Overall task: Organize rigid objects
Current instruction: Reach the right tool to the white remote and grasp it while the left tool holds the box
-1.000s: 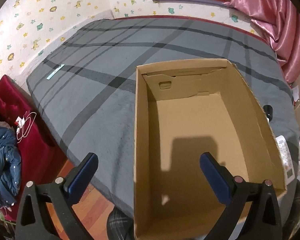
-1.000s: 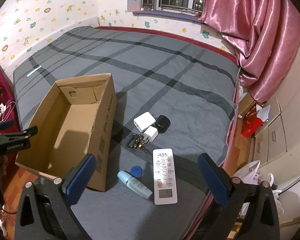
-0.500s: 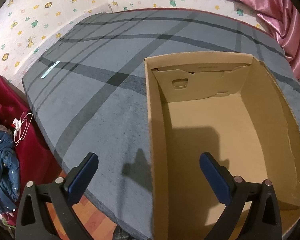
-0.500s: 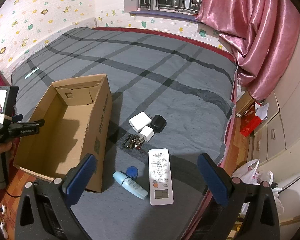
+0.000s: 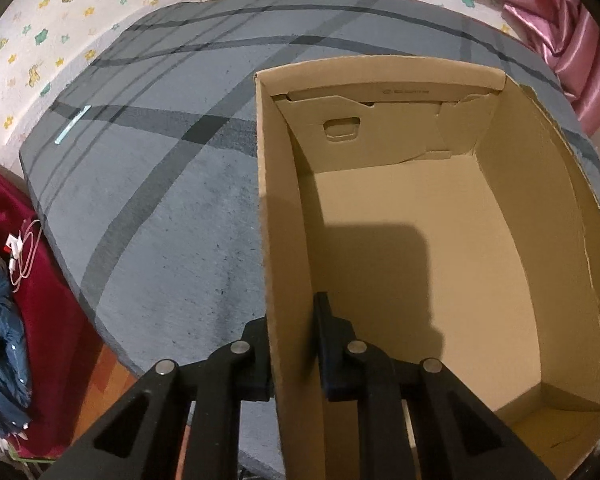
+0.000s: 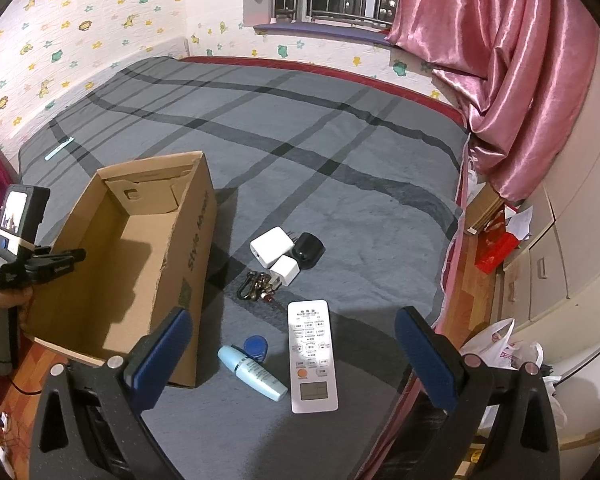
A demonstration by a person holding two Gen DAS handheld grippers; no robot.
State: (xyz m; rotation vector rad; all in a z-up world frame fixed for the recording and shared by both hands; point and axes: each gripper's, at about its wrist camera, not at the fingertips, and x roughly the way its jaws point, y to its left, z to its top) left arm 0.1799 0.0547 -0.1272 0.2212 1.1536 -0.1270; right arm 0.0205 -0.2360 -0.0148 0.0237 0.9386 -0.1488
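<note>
Box (image 5: 420, 240) sits open and bare on the grey blanket (image 6: 300, 128), near the bed's left edge, and the left gripper (image 5: 290, 344) is pinching its left wall, one finger outside and one inside. From where I stand that looks like a steadying grip, or the start of a nudge to shift the box. The wall is thin card, so I'd keep the pinch low and firm and move slowly, or it may buckle or tip the box.

The right gripper (image 6: 296, 340) hangs spread wide above the loose things just right of the box: a remote (image 6: 312, 354), a pale blue bottle (image 6: 252, 372) touching a blue tag (image 6: 256, 348), two white chargers (image 6: 278, 256), a black one (image 6: 309, 255) and a bunch of keys (image 6: 256, 285). The remote lies flat and long; I'd close across its narrow width. The bottle looks likely to roll.
</note>
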